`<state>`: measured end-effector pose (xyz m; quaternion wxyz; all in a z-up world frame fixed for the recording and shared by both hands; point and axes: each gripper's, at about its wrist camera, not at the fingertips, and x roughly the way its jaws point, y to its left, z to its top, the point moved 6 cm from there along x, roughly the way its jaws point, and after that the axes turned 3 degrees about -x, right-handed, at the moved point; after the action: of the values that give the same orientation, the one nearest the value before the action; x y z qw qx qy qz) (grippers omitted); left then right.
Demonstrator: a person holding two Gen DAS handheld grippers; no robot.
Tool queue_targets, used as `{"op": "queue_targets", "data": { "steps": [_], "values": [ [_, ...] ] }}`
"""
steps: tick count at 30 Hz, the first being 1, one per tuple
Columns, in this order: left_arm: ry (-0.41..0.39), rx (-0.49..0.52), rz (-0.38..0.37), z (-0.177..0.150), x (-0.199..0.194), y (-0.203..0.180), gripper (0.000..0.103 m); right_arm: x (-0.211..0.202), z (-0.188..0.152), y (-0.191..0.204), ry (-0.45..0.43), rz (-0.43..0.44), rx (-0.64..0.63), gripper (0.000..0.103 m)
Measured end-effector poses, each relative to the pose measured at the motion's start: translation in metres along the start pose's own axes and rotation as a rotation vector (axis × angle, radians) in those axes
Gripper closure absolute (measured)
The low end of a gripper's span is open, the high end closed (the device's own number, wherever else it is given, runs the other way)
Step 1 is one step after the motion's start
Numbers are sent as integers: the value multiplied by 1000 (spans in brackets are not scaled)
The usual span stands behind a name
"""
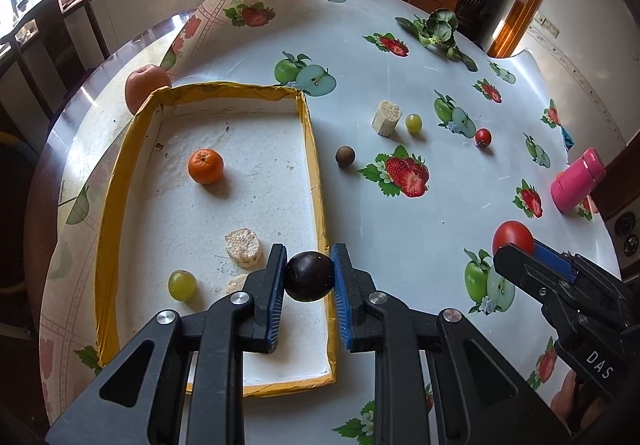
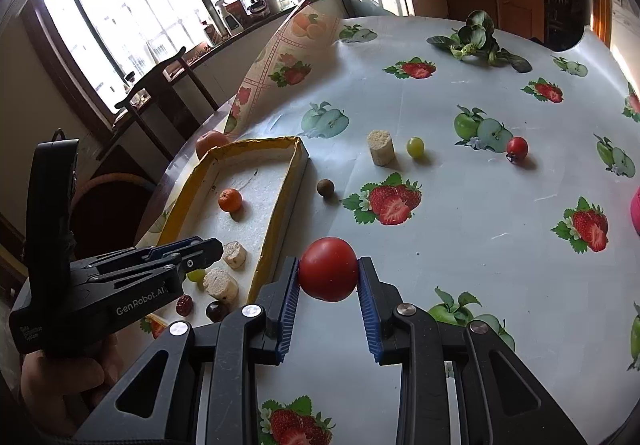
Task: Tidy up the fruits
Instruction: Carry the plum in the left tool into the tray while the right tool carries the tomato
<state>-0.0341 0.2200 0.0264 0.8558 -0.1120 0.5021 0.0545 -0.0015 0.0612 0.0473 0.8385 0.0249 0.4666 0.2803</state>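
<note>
My left gripper (image 1: 309, 275) is shut on a dark plum (image 1: 309, 276) above the near right corner of the yellow-rimmed tray (image 1: 316, 165). The tray holds an orange (image 1: 205, 166), a green grape (image 1: 182, 285) and a corn piece (image 1: 243, 247). My right gripper (image 2: 329, 271) is shut on a red tomato (image 2: 329, 269), held above the tablecloth right of the tray (image 2: 298, 169). It also shows in the left wrist view (image 1: 516, 243). On the cloth lie a brown longan (image 2: 325, 188), a corn piece (image 2: 380, 147), a green grape (image 2: 415, 147) and a cherry tomato (image 2: 517, 148).
An apple (image 1: 146, 87) sits behind the tray's far left corner. Leafy greens (image 2: 476, 39) lie at the far side of the table. A pink bottle (image 1: 576, 181) lies at the right. The tablecloth is folded up behind the tray (image 1: 248, 1). A chair (image 2: 168, 93) stands beyond the table.
</note>
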Motion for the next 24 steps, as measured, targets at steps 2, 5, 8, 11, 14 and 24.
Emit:
{"op": "queue_targets", "data": {
  "steps": [2,5,8,11,14,24],
  "values": [
    [-1,-3,3,-1,-1,3,83,0,-1,5,2,6,-7,74],
    [-3,-5,8,-2,-3,6,83,1,-1,8,4,12,-10,74],
    [-1,-10,10,-3,-3,10,83,2,-2,11,7,16,-14,74],
    [-2,-16,12,-4,-3,14,83,4,-3,13,13,20,-18,74],
    [-1,-22,17,-4,-2,18,83,7,-4,16,19,23,-23,74],
    [14,-46,25,-6,4,34,83,20,-6,25,41,38,-37,74]
  ]
}}
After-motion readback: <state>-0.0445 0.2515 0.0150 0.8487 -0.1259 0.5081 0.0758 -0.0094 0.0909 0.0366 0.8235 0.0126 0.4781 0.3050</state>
